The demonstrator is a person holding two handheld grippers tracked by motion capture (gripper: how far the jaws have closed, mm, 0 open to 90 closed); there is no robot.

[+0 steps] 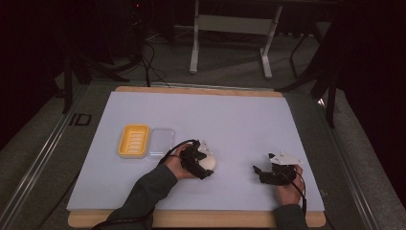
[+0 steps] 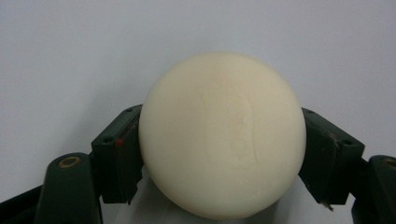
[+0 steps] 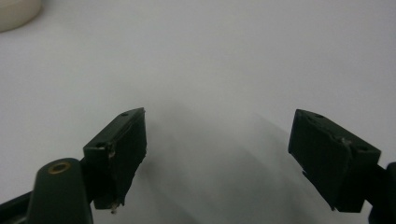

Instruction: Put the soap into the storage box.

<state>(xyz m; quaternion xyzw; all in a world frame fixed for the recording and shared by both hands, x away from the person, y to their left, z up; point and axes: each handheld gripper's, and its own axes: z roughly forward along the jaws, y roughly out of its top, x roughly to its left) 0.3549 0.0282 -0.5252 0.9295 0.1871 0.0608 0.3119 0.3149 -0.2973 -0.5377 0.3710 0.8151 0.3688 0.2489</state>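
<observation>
The soap (image 1: pixel 209 163), a cream-white rounded bar, lies on the white mat (image 1: pixel 239 115) to the right of the yellow soap dish (image 1: pixel 133 141), with the clear lid (image 1: pixel 161 141) of the dish between them and touching the dish's right edge. The left gripper (image 1: pixel 201 165) sits right at the soap, on the side facing the dish, with the person's left hand (image 1: pixel 176 165) behind it. In the left gripper view the soap (image 2: pixel 223 135) sits squarely between the two black jaws: its left flank meets the left pad and its right flank meets the right pad, so the gripper (image 2: pixel 223 154) is clamped on the bar across its width. A faint stamped mark shows on the soap's upper face, and the bar bulges forward beyond the jaw tips.

The right gripper (image 1: pixel 261 172) rests on the mat well to the right of the soap, held by the right hand (image 1: pixel 288 189), its jaws pointing back toward the soap. In the right gripper view its jaws (image 3: pixel 217 154) stand wide apart with bare mat between them, and an edge of the soap (image 3: pixel 16 14) shows far off in the upper left corner.
</observation>
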